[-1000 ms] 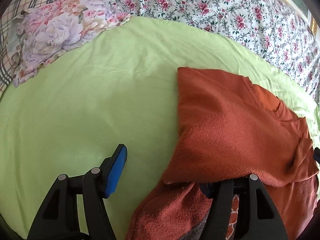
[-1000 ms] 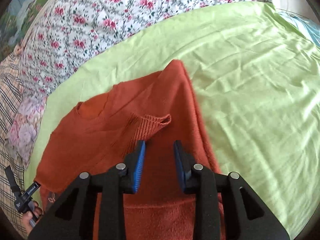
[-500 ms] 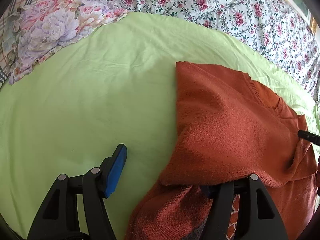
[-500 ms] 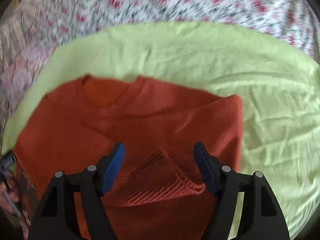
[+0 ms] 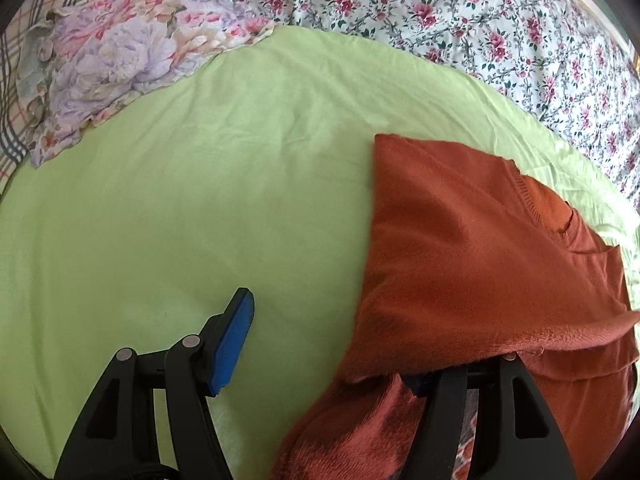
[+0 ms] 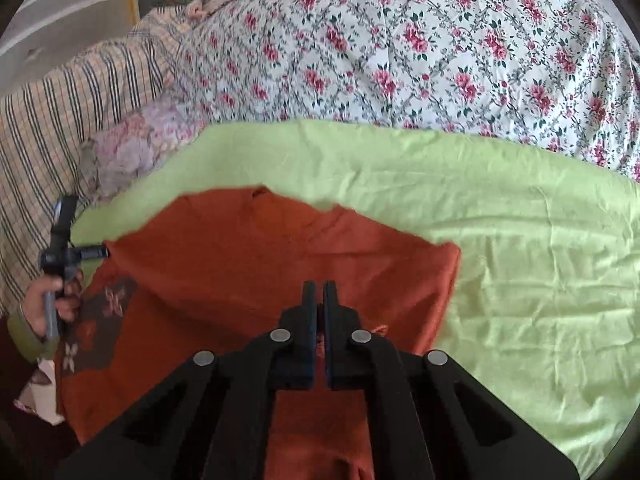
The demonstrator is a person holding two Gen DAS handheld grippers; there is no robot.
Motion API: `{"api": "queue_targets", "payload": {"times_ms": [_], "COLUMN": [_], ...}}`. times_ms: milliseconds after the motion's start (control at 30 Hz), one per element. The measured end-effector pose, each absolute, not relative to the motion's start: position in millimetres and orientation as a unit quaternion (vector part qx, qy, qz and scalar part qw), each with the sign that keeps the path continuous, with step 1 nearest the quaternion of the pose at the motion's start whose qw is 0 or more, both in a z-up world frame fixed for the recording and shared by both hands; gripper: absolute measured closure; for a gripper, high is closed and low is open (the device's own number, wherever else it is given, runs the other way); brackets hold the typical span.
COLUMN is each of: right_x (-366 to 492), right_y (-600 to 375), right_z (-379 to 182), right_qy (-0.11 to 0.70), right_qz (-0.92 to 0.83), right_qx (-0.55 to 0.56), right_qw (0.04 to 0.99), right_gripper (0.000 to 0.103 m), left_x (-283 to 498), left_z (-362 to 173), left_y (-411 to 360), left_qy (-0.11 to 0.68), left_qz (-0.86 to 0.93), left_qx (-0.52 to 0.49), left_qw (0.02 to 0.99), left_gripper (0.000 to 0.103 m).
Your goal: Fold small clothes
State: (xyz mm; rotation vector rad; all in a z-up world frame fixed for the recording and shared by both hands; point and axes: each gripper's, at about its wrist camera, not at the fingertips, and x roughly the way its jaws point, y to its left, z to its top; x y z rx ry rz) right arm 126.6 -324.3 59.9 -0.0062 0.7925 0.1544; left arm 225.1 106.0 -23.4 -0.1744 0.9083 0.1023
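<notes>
An orange knit sweater [image 5: 472,248] lies partly folded on the green sheet [image 5: 192,208]. My left gripper [image 5: 328,344] stands open at its left edge. The left blue pad [image 5: 234,340] is bare over the sheet, and a fold of sweater drapes over the right finger and hides its pad. In the right wrist view the sweater [image 6: 248,264] fills the middle. My right gripper [image 6: 319,292] is closing to a thin slit above it, with orange cuff knit pinched between the pads. A hand [image 6: 48,304] holds the left gripper at the sweater's left side.
A white quilt with red flowers [image 6: 420,48] lies bunched behind the green sheet. A pale floral pillow [image 5: 120,64] and a plaid blanket [image 6: 80,92] lie at the far left. A brown patterned patch [image 6: 108,304] shows by the sweater's near left edge.
My right gripper opened wide around the ribbed cuff, then closed on it, rolling and rising so that the sweater looks more square-on. The left gripper has stayed in place.
</notes>
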Motion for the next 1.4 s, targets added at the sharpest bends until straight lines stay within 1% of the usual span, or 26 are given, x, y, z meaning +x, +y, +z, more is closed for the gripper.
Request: {"api": "queue_targets", "payload": {"times_ms": [67, 100, 200, 300, 433, 467, 533, 567, 600, 767, 833, 867, 900, 967, 1000, 1067, 1133, 1167, 1300, 1400], "right_x": [117.2, 113.3, 100.3, 87.0, 86.7, 93.1, 106.1, 111.6, 118.9, 128.0, 132.2, 135.5, 138.3, 143.0, 143.5, 138.5, 136.3, 138.9, 154.0, 153.3], "right_y": [-324.3, -325.0, -329.8, -342.2, -341.0, -338.6, -334.8, -332.2, -332.0, -336.2, -330.0, -326.0, -322.3, -317.3, -315.1, -316.3, -323.6, -327.7, -349.3, -350.0], "right_z": [40.3, 35.7, 15.2, 29.7, 51.3, 51.2, 44.8, 39.6, 34.8, 7.9, 3.1, 3.1, 4.0, 15.9, 28.6, 66.0, 86.1, 87.6, 48.4, 17.9], "right_qy": [0.424, 0.436, 0.482, 0.469, 0.44, 0.441, 0.448, 0.453, 0.456, 0.476, 0.48, 0.484, 0.486, 0.475, 0.458, 0.396, 0.363, 0.362, 0.422, 0.454], "right_qz": [0.065, 0.059, 0.009, 0.0, 0.011, 0.019, 0.016, 0.006, -0.004, -0.022, -0.026, -0.026, -0.022, -0.012, -0.01, -0.007, -0.026, -0.039, -0.066, -0.08], "right_qx": [-0.024, -0.029, -0.048, 0.022, 0.069, 0.08, 0.089, 0.091, 0.095, 0.163, 0.144, 0.132, 0.126, 0.125, 0.116, 0.117, 0.117, 0.111, 0.136, 0.128], "right_qw": [0.903, 0.898, 0.875, 0.883, 0.895, 0.894, 0.889, 0.887, 0.885, 0.864, 0.865, 0.865, 0.865, 0.871, 0.881, 0.911, 0.924, 0.925, 0.894, 0.878], "right_gripper": [0.1, 0.103, 0.103, 0.102, 0.101, 0.098, 0.078, 0.06, 0.053, 0.054, 0.063, 0.086, 0.098, 0.098, 0.098, 0.098, 0.098, 0.098, 0.098, 0.098], "left_x": [220.3, 218.3, 207.3, 189.6, 189.5, 193.8, 206.2, 212.7, 217.6, 234.7, 244.0, 247.2, 249.6, 249.0, 249.3, 250.5, 254.4, 253.6, 255.9, 257.8], "left_z": [-23.5, -23.2, -20.3, -8.4, 10.1, 13.0, 17.5, 19.0, 20.5, 21.0, 8.5, 2.5, -2.4, -1.3, 0.6, 2.4, -4.3, -8.8, -19.9, -24.2], "left_y": [104.6, 103.2, 99.8, 104.4, 120.6, 121.7, 119.5, 118.6, 119.0, 127.0, 122.8, 119.4, 114.4, 107.2, 105.0, 98.3, 89.0, 84.4, 79.1, 84.0], "left_qy": [0.438, 0.439, 0.446, 0.439, 0.428, 0.426, 0.423, 0.425, 0.425, 0.419, 0.441, 0.453, 0.461, 0.458, 0.454, 0.453, 0.465, 0.471, 0.48, 0.479], "left_qz": [0.047, 0.043, 0.02, -0.024, -0.051, -0.048, -0.037, -0.036, -0.04, -0.024, -0.03, -0.033, -0.037, -0.044, -0.05, -0.062, -0.058, -0.053, -0.049, -0.046], "left_qx": [-0.074, -0.068, -0.041, -0.039, -0.088, -0.093, -0.096, -0.1, -0.11, -0.131, -0.126, -0.123, -0.119, -0.109, -0.107, -0.099, -0.075, -0.063, -0.045, -0.05], "left_qw": [0.895, 0.895, 0.894, 0.897, 0.898, 0.899, 0.9, 0.899, 0.898, 0.898, 0.888, 0.882, 0.879, 0.881, 0.883, 0.884, 0.88, 0.878, 0.875, 0.875], "left_gripper": [0.037, 0.037, 0.037, 0.039, 0.038, 0.038, 0.038, 0.038, 0.038, 0.035, 0.035, 0.035, 0.035, 0.035, 0.035, 0.033, 0.032, 0.031, 0.031, 0.031]}}
